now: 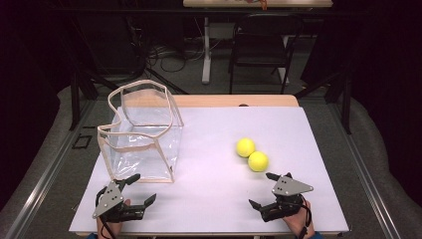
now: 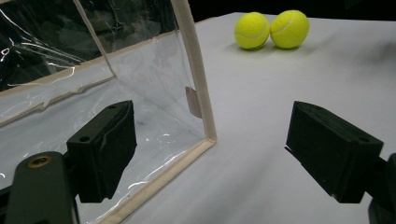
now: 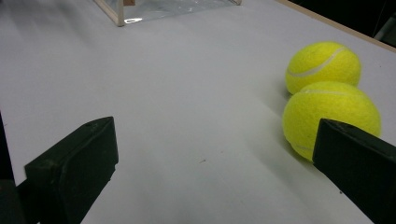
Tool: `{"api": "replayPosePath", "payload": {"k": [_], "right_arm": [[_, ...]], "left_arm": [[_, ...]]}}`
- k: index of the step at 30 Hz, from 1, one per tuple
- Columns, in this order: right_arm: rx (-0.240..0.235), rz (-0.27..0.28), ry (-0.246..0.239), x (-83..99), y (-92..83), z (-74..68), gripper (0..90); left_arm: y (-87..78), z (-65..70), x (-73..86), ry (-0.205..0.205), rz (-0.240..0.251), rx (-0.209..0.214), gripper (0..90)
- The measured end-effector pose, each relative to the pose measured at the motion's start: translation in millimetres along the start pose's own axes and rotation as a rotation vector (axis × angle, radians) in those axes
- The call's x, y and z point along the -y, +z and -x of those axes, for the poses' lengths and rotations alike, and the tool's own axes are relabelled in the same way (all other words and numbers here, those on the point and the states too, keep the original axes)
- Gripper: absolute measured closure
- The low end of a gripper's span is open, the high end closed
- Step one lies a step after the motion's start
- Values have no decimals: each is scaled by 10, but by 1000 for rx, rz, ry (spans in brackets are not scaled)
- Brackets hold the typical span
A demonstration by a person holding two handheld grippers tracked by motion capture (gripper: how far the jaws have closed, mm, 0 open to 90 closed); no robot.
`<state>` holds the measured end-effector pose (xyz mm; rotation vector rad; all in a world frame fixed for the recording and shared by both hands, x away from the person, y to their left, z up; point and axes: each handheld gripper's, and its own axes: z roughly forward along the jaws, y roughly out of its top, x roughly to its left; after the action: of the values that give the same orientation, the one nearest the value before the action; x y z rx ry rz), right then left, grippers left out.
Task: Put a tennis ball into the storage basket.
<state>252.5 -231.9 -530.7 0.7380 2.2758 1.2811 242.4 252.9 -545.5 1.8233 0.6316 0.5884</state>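
Observation:
Two yellow tennis balls lie touching on the white table: the near ball [image 1: 258,161] [image 3: 330,119] and the far ball [image 1: 245,147] [image 3: 323,66]. A clear plastic bag [image 1: 142,132] [image 2: 93,84] with beige trim stands open-topped at the left. My right gripper [image 1: 263,190] [image 3: 210,163] is open, low near the front edge, with the near ball just ahead of its right jaw. My left gripper [image 1: 142,188] [image 2: 210,154] is open beside the bag's front corner, its left jaw against the clear wall, nothing between the jaws. Both balls [image 2: 271,30] lie far off in the left gripper view.
The white table top [image 1: 214,199] has a wooden strip along its far edge [image 1: 234,100]. Beyond it stand a dark chair [image 1: 261,45] and a white table leg [image 1: 206,50]. Grey floor lies on both sides.

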Motion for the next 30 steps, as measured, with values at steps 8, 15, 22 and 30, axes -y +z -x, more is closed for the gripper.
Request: {"api": "replayPosePath", "payload": {"k": [8,15,22,30], "right_arm": [[-8,3,-5,-35,21,0,0],[-2,0,2,-75,36,17,0],[10,-26,21,-128,35,68,0],[30,-45,59,-176,27,154,0]], "left_arm": [[-15,15,6,-2,-1,-7,159],[-33,13,12,-3,2,-11,159],[-9,3,8,2,-1,-4,159],[-2,9,8,-1,-4,-1,159]]}}
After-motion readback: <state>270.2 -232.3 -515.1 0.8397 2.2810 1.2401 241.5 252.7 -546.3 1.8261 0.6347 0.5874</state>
